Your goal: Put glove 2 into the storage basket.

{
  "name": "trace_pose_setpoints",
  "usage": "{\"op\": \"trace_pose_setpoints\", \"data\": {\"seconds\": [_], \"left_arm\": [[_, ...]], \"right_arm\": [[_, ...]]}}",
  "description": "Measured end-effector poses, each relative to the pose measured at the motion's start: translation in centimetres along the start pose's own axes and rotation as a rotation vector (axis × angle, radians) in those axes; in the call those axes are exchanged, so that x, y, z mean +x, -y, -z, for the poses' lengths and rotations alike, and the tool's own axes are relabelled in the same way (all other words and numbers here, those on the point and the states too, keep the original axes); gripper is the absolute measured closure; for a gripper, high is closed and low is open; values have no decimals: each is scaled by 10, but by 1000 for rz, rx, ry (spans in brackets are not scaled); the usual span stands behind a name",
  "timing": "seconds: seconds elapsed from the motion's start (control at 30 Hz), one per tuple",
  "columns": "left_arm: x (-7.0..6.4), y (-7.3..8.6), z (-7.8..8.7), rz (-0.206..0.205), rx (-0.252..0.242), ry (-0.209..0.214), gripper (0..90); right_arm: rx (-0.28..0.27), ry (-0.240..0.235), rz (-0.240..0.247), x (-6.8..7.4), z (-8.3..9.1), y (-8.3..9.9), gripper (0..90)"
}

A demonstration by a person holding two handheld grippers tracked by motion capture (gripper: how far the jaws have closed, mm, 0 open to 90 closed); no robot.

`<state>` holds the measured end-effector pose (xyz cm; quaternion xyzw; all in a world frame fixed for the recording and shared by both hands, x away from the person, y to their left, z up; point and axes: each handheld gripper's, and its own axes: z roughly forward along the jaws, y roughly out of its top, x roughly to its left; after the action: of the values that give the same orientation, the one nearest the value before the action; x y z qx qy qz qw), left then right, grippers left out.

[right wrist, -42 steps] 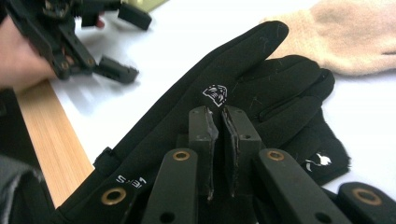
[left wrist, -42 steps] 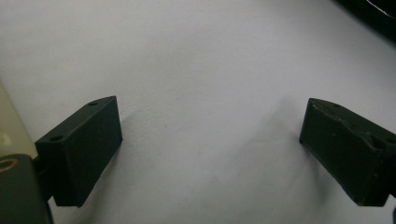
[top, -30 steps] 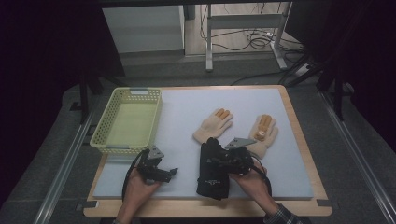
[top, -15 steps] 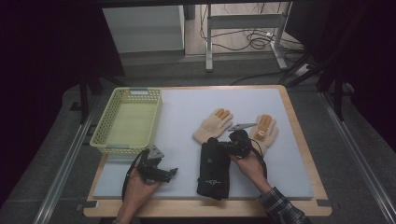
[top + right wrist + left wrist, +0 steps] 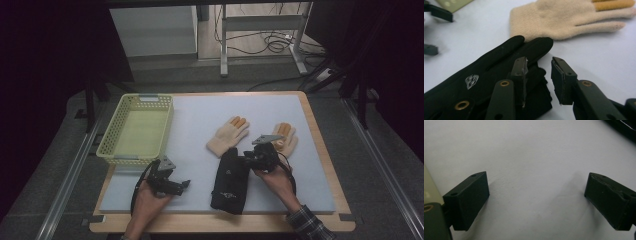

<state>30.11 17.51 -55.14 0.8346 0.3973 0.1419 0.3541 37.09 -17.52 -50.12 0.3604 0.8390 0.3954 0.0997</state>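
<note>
Presently, the black glove is seen lying on the counter, partly beneath the right hand-held gripper, whose jaws are slightly parted. The left hand-held gripper is held wide apart. Only one layer may be pinched, so slippage is risked.

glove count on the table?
3 visible. Black glove(s) at the right tongs, possibly a stacked pair. One beige glove beyond it, another beige glove right of that, partly behind the tongs.

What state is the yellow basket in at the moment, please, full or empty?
Empty: the high view shows the yellow basket's bare floor, nothing inside.
</note>
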Motion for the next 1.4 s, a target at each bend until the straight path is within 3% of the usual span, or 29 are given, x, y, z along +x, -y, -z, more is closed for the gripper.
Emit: {"op": "trace_pose_setpoints", "data": {"seconds": [0.07, 0.3, 0.43, 0.63, 0.83, 1.03, 1.4], "left_arm": [[0, 0, 0, 0, 0, 0, 60], [0, 0, 0, 1, 0, 0, 61], [0, 0, 0, 1, 0, 0, 61], [0, 0, 0, 1, 0, 0, 62], [0, 0, 0, 2, -1, 0, 62], [0, 0, 0, 2, 0, 1, 62], [1, 0, 0, 6, -2, 3, 63]], "right_arm": [[-5, 12, 45, 3, 11, 6, 631], [4, 0, 85, 9, 29, 26, 738], [31, -40, 90, 15, 35, 39, 792], [73, -110, 125, 33, 38, 56, 802], [99, -158, 142, 48, 26, 63, 808], [85, -183, 158, 60, 12, 58, 802], [58, -152, 180, 75, -12, 43, 808]]}}
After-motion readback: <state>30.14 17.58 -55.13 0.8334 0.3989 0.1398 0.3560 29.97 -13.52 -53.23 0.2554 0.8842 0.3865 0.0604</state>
